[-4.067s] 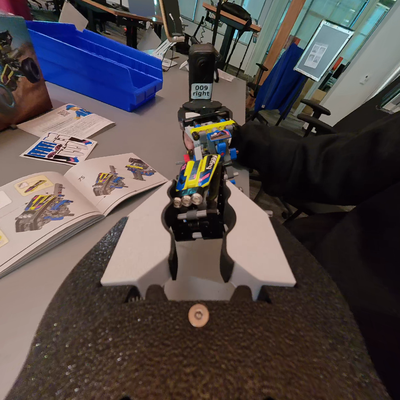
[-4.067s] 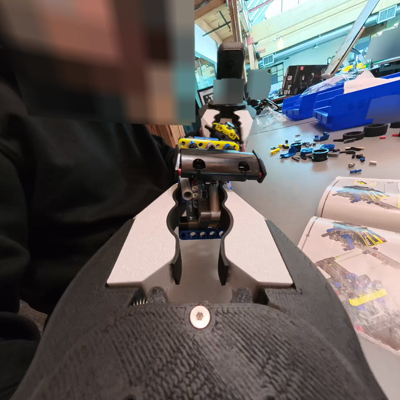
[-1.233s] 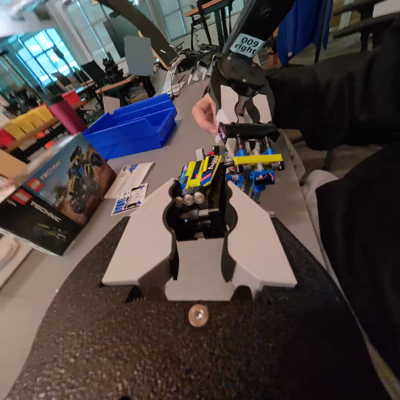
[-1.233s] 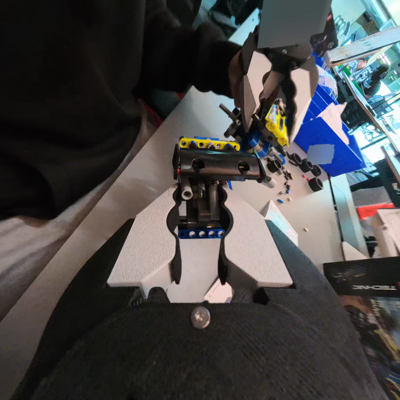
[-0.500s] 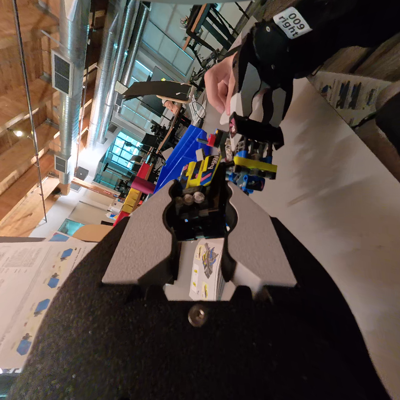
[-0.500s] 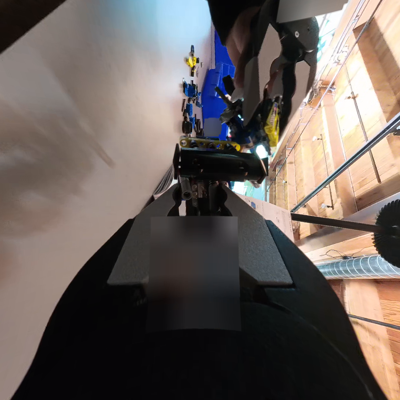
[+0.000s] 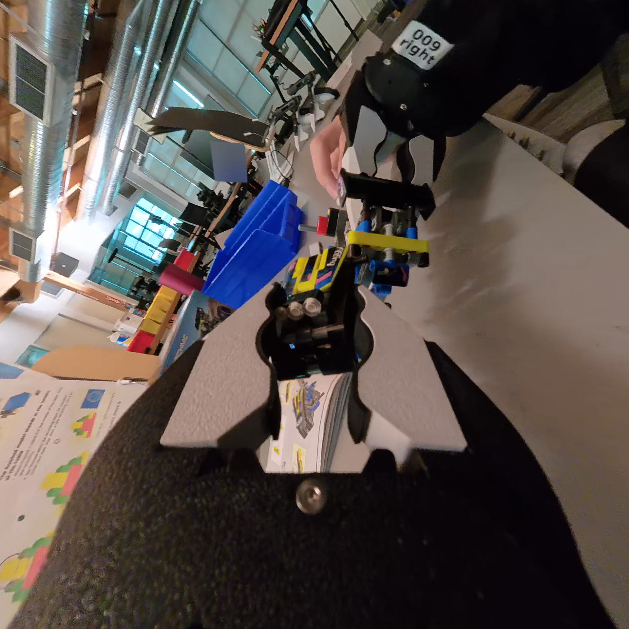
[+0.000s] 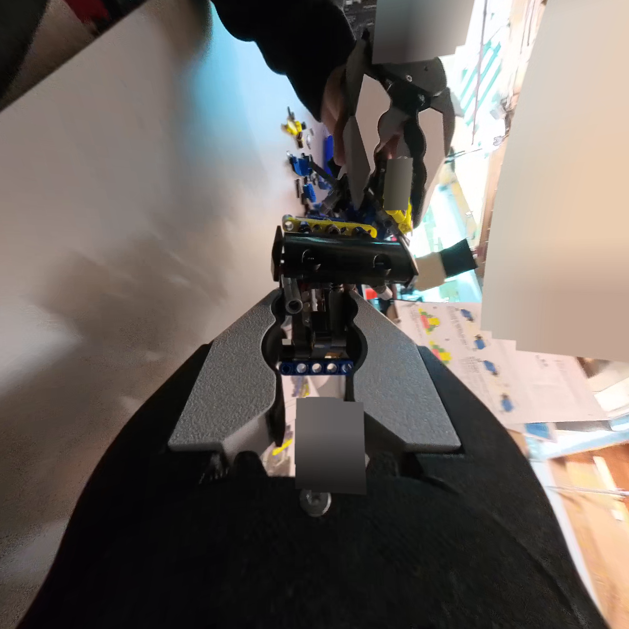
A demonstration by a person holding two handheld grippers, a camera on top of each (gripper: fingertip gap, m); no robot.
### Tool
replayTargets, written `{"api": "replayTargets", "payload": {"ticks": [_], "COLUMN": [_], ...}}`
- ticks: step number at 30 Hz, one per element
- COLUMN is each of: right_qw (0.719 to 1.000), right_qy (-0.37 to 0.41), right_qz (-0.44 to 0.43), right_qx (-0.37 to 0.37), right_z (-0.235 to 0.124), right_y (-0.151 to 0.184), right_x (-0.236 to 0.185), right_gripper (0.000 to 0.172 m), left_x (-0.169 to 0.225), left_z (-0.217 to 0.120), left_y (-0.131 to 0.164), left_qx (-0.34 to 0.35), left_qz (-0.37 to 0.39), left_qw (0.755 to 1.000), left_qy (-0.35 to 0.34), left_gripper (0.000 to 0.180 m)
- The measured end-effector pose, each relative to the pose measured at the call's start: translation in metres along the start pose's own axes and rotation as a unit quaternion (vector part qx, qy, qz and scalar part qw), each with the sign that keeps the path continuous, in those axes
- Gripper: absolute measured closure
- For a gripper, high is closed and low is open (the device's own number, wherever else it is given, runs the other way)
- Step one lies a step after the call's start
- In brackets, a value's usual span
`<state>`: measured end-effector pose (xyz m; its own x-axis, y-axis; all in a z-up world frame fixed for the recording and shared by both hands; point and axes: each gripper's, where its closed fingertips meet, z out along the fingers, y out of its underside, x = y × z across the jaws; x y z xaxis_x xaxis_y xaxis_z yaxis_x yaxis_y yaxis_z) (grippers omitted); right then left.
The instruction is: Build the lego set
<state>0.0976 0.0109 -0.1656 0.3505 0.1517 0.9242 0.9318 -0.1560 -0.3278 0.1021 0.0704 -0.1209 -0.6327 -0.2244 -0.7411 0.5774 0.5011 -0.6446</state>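
Both grippers hold one toy brick buggy in the air above the grey table (image 7: pixel 510 306). My left gripper (image 7: pixel 311 326) is shut on its black front end with the yellow, blue and pink hood panel (image 7: pixel 315 272). My right gripper (image 8: pixel 316 326) is shut on its black and grey rear frame, just behind the wide black spoiler (image 8: pixel 343 258) and the yellow beam (image 8: pixel 330 226). The right gripper also shows in the left wrist view (image 7: pixel 391 160), and the left gripper shows in the right wrist view (image 8: pixel 384 163). Both views are rolled well onto their side.
Blue bins (image 7: pixel 255 252) stand at the table's far side. A toy box (image 7: pixel 194 326) and open instruction booklets (image 7: pixel 306 418) lie below. Loose small brick parts (image 8: pixel 303 163) are scattered on the table. A printed sheet (image 8: pixel 476 357) lies at the right. Left tips to right tips: about 8 cm.
Both grippers have rolled the buggy together about a quarter turn, so the table now runs up the frame. Both grasps have stayed the same throughout.
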Motion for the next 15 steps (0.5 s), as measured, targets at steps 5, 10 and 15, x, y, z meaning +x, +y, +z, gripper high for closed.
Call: {"api": "replayTargets", "payload": {"ticks": [5, 10, 15], "right_qw": [0.996, 0.962, 0.929], "right_qy": [-0.041, -0.136, -0.171], "right_qz": [0.079, 0.238, 0.327], "right_qx": [0.007, 0.018, 0.028], "right_z": [-0.002, -0.006, 0.007], "right_y": [0.009, 0.010, 0.000], "right_x": [-0.010, -0.032, -0.041], "right_gripper": [0.140, 0.141, 0.141], "left_x": [0.002, -0.006, -0.012], "left_z": [0.010, 0.011, 0.009], "left_y": [0.020, 0.039, 0.036], "left_qx": [0.013, 0.055, 0.126], "left_qz": [-0.056, -0.174, -0.286], "left_qw": [0.998, 0.982, 0.948], "left_qy": [0.030, 0.038, 0.065], "left_gripper": [0.142, 0.142, 0.142]}}
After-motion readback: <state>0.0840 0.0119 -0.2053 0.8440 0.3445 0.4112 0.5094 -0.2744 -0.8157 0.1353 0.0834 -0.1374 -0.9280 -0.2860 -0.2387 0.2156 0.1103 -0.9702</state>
